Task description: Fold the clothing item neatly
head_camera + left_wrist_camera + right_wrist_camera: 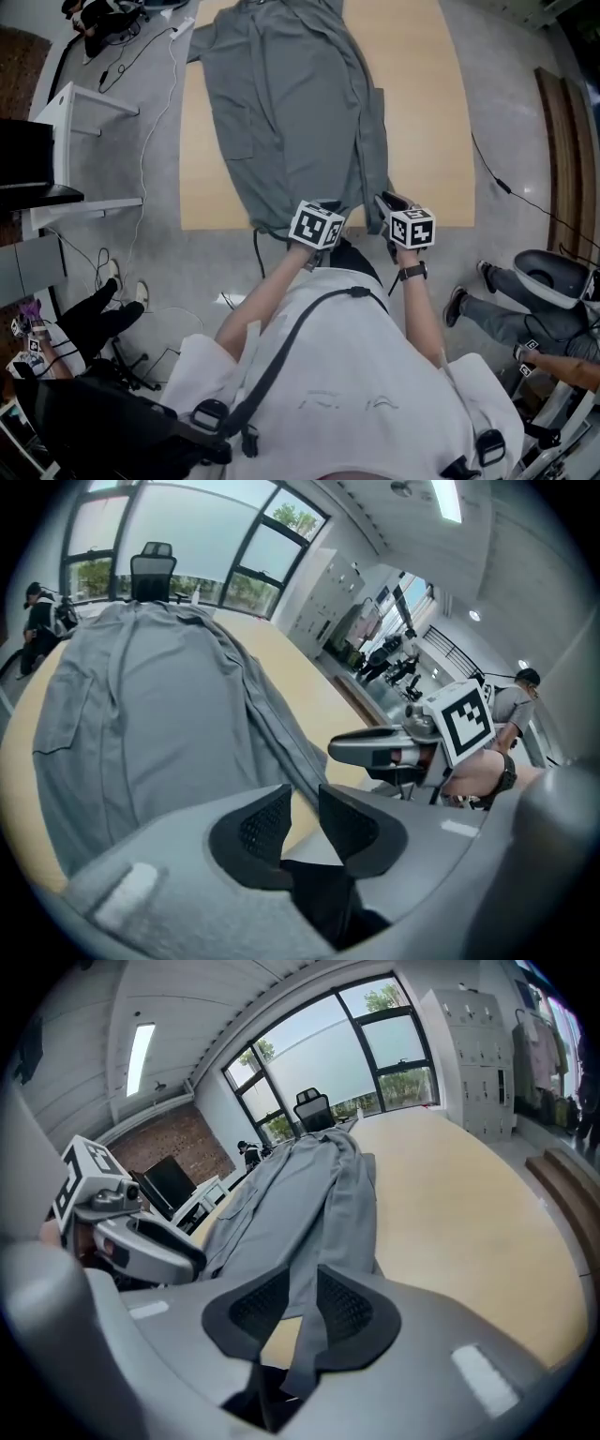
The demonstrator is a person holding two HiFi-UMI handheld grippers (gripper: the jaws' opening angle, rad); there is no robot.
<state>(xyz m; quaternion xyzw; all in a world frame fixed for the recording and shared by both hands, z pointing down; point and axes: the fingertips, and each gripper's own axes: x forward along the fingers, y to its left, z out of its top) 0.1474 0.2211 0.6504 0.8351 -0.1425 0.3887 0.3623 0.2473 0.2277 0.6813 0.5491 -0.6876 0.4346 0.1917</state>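
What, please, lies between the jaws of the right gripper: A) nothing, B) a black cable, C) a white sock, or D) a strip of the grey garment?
D: the right gripper view shows a strip of the grey garment running down between the jaws of the right gripper.

**Head view:** from above the person, facing steeply down and set well back. It takes in most of the table (412,112), the shirt (291,103), and the left gripper (326,206) and right gripper (386,202) at the near edge.

**Left gripper view:** low and close behind its own jaws, facing along the table towards the windows (187,546). The right gripper shows at its right.

**Right gripper view:** likewise low and close. The left gripper shows at its left.

**Shared by all views:** table, shirt.

**Shared by both gripper views:** windows, chair (153,569).
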